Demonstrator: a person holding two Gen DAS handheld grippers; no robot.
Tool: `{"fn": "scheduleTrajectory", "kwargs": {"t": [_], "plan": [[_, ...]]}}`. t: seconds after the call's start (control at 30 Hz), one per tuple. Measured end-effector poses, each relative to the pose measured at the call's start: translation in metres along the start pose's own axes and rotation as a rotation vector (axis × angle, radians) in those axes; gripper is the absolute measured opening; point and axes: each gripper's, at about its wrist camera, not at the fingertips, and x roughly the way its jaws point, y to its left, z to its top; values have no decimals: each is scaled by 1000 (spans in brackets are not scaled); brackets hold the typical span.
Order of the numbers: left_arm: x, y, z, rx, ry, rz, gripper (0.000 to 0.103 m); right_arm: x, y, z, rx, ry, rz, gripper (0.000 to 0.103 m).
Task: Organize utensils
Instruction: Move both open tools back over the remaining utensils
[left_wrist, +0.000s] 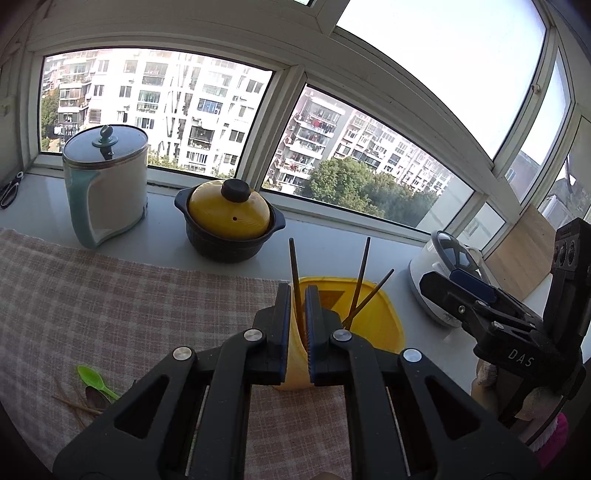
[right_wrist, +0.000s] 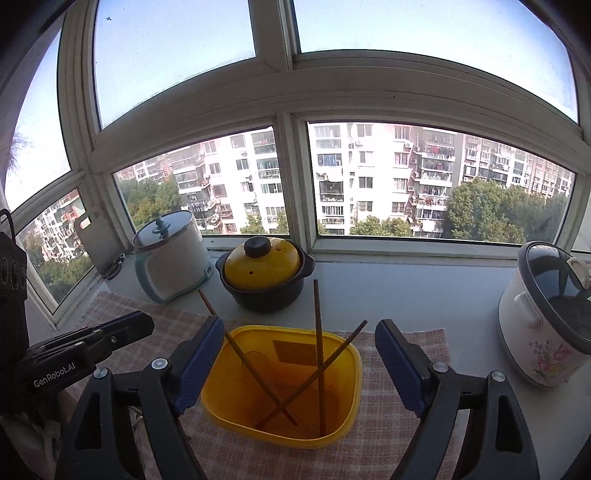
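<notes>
- The right gripper (right_wrist: 299, 365) stands wide open with nothing held, its blue pads either side of the yellow container (right_wrist: 280, 384).
- The left gripper (left_wrist: 298, 332) is nearly closed and empty, in front of the same container.
- Three chopsticks (right_wrist: 317, 354) lean inside the container, which sits on the checked cloth (left_wrist: 110, 295).
- A green spoon (left_wrist: 94, 380) lies on the cloth at lower left.

1. The left gripper (left_wrist: 297, 332) is black plastic with blue ribbed pads and silver pivot screws.
2. The right gripper (right_wrist: 299, 365) matches it: black arms, blue pads, round silver screws.
3. White lettering reads "GenRobot.AI" and "DAS".
</notes>
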Motion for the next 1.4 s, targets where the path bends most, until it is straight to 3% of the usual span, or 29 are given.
{"fn": "scheduleTrajectory", "kwargs": {"t": [0.03, 0.1, 0.2, 0.6, 0.83, 1.0, 1.2, 1.27, 1.4], "plan": [[-4, 5, -3, -5, 7, 3, 9, -4, 3, -2, -4, -6, 1, 92], [-14, 15, -9, -6, 0, 22, 35, -11, 9, -7, -14, -11, 2, 99], [-33, 35, -19, -18, -22, 67, 45, -20, 17, -14, -17, -17, 19, 103], [-84, 122, -55, -77, 36, 238, 45, -25, 55, -44, -77, 23, 106, 103], [-94, 166, -84, -182, 101, 267, 45, -10, 95, -59, -209, 98, 193, 103], [-90, 182, -104, -221, 156, 264, 34, 6, 122, -65, -275, 151, 236, 101], [-84, 188, -123, -231, 207, 244, 24, 38, 148, -78, -350, 249, 278, 85], [-83, 191, -128, -235, 221, 237, 21, 49, 155, -83, -368, 286, 295, 75], [-80, 199, -136, -255, 244, 236, 20, 68, 172, -92, -412, 355, 339, 64]]}}
